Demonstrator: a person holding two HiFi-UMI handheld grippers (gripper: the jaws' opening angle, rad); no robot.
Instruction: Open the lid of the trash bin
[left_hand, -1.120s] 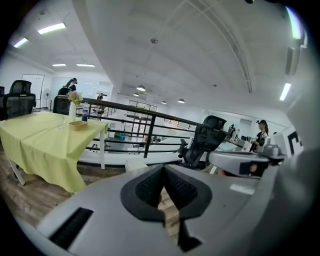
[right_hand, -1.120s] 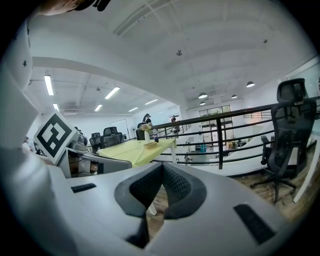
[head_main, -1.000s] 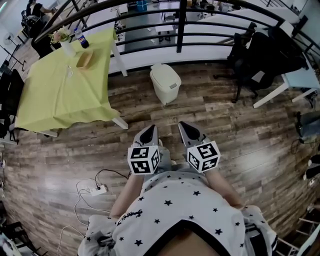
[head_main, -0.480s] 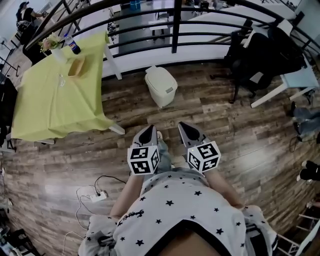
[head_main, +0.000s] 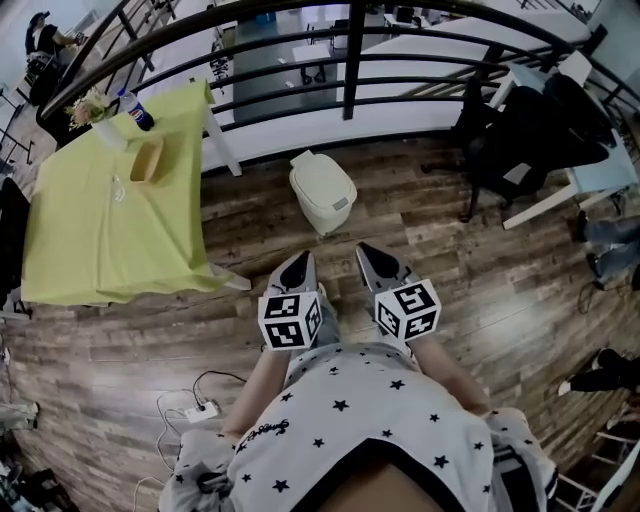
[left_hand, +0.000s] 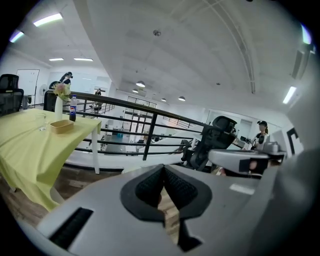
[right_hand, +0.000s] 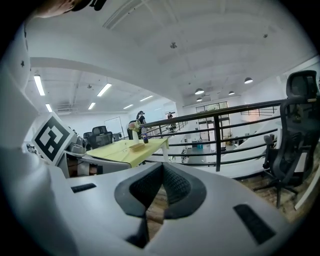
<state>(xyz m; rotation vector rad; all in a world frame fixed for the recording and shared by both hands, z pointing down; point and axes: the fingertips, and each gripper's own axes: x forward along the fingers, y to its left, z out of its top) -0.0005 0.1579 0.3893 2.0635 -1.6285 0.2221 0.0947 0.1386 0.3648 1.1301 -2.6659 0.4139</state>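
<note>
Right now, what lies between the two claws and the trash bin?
Only bare wooden floor: the head view shows nothing between the trash bin and the left claw or the right claw.

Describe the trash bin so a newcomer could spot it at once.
Start at the black railing across the head view's top. Just below it, right of the yellow-green table, stands the trash bin: small, off-white, closed, alone on the wood floor.

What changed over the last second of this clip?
The bin has slid down the head view, nearer the person, who seems to be approaching; the table drifted left. Nothing was grasped. The left tool and right tool stay shut, empty; lid still closed.
</note>
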